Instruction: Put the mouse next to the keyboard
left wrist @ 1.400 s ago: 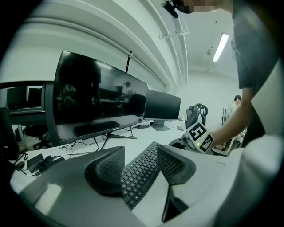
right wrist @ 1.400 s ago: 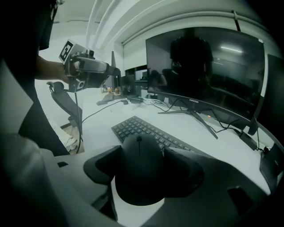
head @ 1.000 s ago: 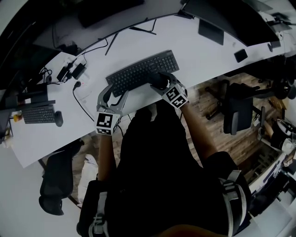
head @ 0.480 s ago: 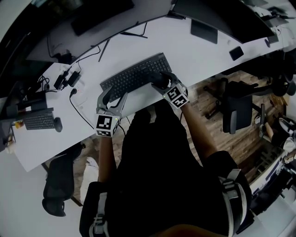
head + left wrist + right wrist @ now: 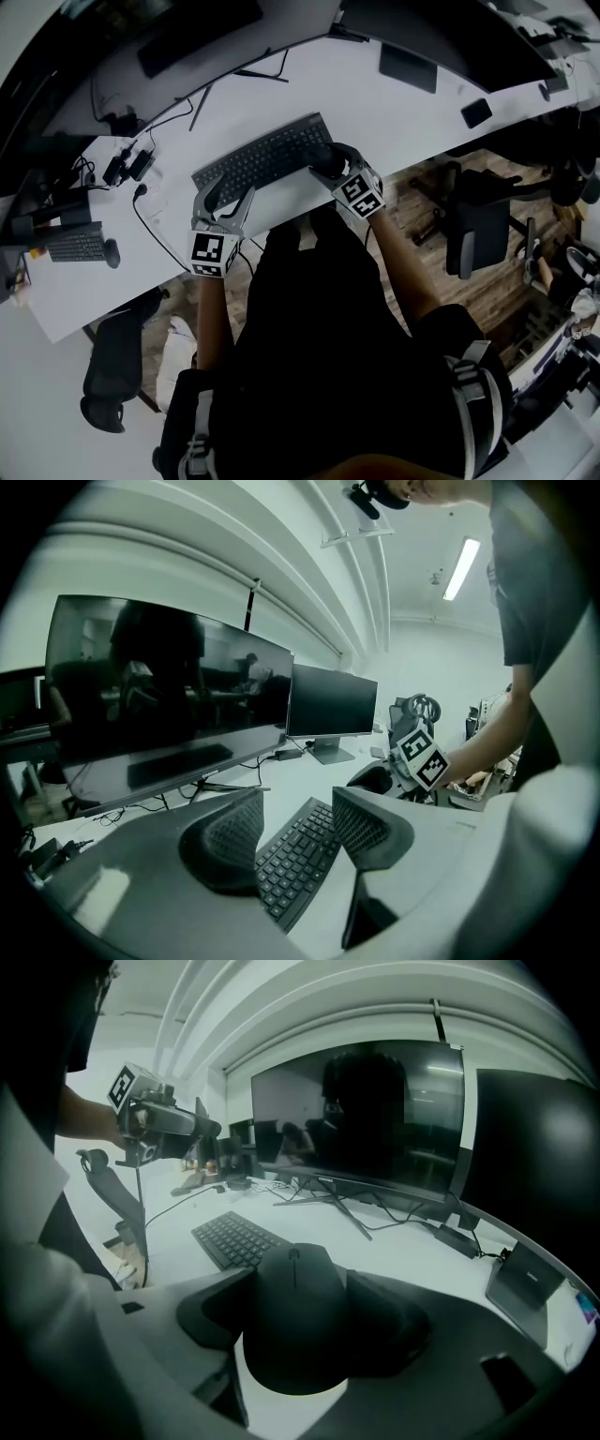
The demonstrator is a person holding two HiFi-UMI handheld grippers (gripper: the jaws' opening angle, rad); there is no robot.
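Observation:
A black mouse (image 5: 325, 159) sits between the pads of my right gripper (image 5: 330, 165), which is shut on it just in front of the right end of the black keyboard (image 5: 262, 155). The right gripper view shows the mouse (image 5: 298, 1321) filling the jaws low over the white desk (image 5: 394, 1251), with the keyboard (image 5: 234, 1238) to its left. My left gripper (image 5: 225, 193) is open and empty at the keyboard's left front corner. Between its fingers (image 5: 230, 832) the left gripper view shows only the keyboard (image 5: 298, 857).
Wide monitors (image 5: 197, 28) and their stands line the desk's back edge. Cables and power bricks (image 5: 127, 164) lie at the left. A dark pad (image 5: 408, 67) and a phone (image 5: 476, 112) lie at the right. A second small keyboard (image 5: 75, 244) is far left. Office chairs (image 5: 469, 234) stand nearby.
Both grippers have slid rightward along the keyboard's front edge. The mouse, still held, has gone from the keyboard's middle to its right end. The jaws look unchanged.

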